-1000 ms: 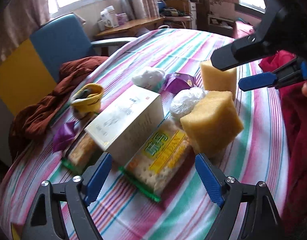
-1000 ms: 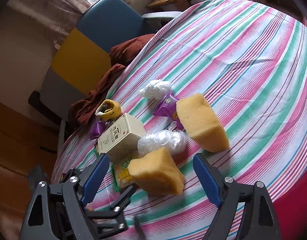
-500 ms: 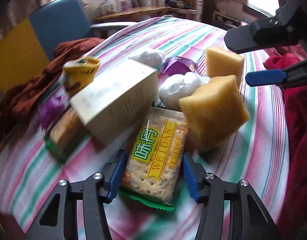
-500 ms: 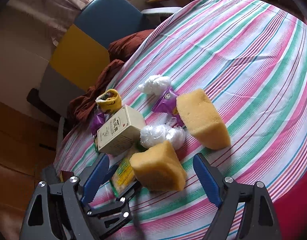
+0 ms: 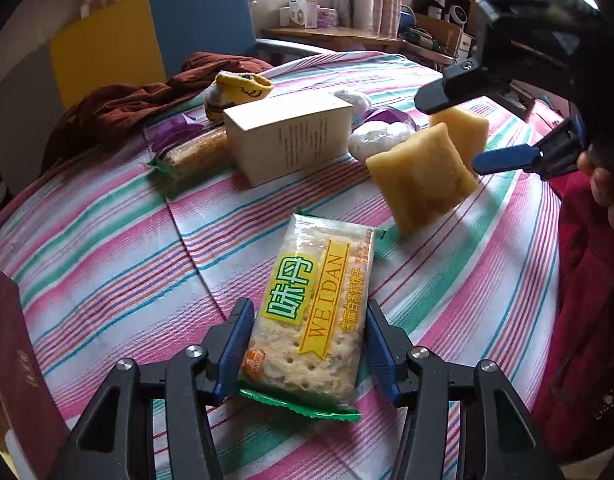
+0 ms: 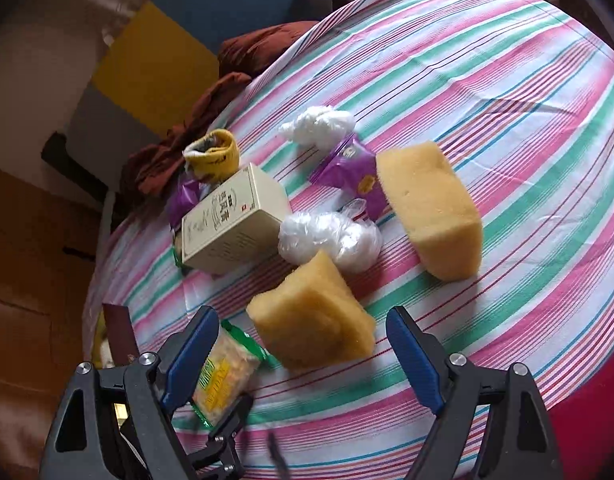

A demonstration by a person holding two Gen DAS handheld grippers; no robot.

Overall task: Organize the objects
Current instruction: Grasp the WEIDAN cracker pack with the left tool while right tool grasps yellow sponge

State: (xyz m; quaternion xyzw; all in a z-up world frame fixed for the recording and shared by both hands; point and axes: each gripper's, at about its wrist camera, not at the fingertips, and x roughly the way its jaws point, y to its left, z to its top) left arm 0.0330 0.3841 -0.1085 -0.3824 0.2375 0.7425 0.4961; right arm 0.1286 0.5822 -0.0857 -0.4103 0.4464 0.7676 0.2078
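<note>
My left gripper (image 5: 305, 346) is shut on a Weidan cracker packet (image 5: 315, 312) and holds it near the table's front edge, away from the pile; the packet also shows in the right wrist view (image 6: 223, 376). My right gripper (image 6: 307, 360) is open and empty, hovering above a yellow sponge (image 6: 311, 316); it shows in the left wrist view (image 5: 503, 128). A second yellow sponge (image 6: 431, 208) lies to the right. A cream box (image 5: 291, 136) lies behind, beside a second cracker packet (image 5: 195, 154).
The round table has a striped cloth (image 5: 107, 248). Two white plastic bundles (image 6: 331, 240), purple snack packets (image 6: 347, 168) and a yellow sock (image 5: 237, 90) lie in the pile. A brown cloth (image 5: 127, 108) drapes over the far edge by a blue and yellow chair (image 5: 155, 32). A maroon box (image 5: 15, 364) stands at left.
My left gripper closed on the cracker packet and pulled it back from under the cream box toward the table's front. The cream box now lies flat. The right gripper stayed open above the sponge.
</note>
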